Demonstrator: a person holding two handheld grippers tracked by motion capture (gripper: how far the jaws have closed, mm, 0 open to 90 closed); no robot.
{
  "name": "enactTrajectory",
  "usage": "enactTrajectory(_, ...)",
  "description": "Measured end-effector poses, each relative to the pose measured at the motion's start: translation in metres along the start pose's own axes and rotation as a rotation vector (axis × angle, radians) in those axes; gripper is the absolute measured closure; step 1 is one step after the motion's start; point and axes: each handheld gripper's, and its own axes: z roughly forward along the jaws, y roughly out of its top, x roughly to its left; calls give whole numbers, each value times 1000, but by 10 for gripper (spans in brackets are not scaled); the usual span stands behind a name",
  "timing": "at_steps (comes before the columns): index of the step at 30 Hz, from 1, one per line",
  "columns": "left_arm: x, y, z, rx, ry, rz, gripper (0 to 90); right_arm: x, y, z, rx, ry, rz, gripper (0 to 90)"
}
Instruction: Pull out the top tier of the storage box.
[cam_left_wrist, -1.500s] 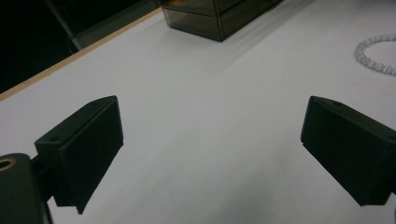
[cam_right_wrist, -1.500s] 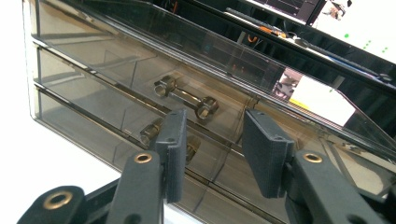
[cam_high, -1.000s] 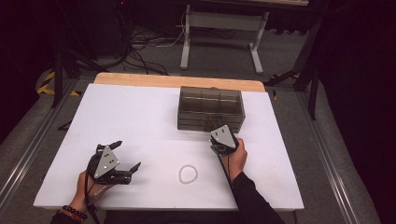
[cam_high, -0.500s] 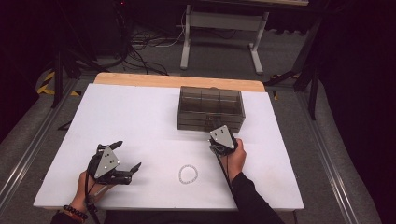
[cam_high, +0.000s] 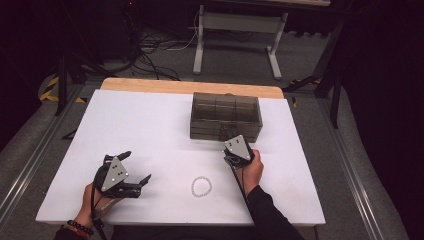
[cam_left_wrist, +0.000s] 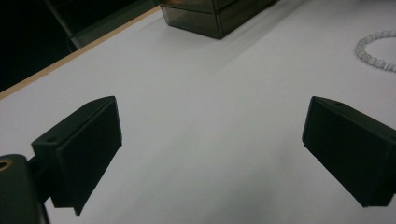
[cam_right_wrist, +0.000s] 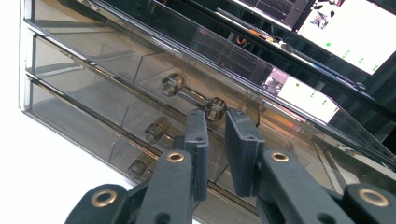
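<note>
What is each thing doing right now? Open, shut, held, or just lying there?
Drawer box: drawers shut, standing on the table.
Bead bracelet: lying flat, untouched.
Left gripper: jaws wide open, holding nothing.
Right gripper: jaws nearly shut, at the drawer handles; whether they pinch one is unclear.

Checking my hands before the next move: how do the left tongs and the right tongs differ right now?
The left tongs stand wide open over bare white table; the right tongs are nearly closed. The left tongs are far from the smoky clear plastic drawer box; the right tongs sit at its front, by a drawer handle. Both have black jaws.
</note>
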Motion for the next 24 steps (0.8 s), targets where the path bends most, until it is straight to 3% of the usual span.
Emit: enactTrajectory(24,-1,0,-2,1,0,10,57,1,-1,-11,12,13,-3,801)
